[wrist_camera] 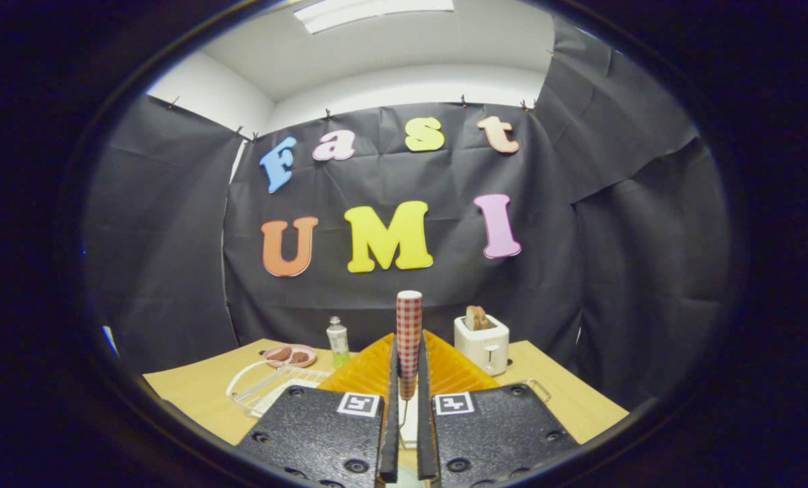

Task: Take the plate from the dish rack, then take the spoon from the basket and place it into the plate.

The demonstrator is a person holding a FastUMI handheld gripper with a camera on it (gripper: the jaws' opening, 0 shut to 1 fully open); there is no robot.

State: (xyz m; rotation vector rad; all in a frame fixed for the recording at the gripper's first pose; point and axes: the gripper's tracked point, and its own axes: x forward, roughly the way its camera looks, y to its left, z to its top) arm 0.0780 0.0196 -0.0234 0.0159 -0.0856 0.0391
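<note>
The gripper (408, 379) has its two fingers (393, 407) almost closed, and both press on a spoon (409, 339) with a red-and-white checked handle. The spoon stands upright between them and rises above the fingertips toward 12 o'clock. Just behind the fingers lies an orange ribbed thing (445, 366) on the wooden table (200, 400); I cannot tell what it is. At 10 o'clock from the fingers stands a white wire dish rack (268, 386), and just beyond it a pink plate (290, 354) with brown pieces on it. A small bottle (337, 341) is beside the plate. At 2 o'clock stands a white toaster (482, 344) with bread in it.
</note>
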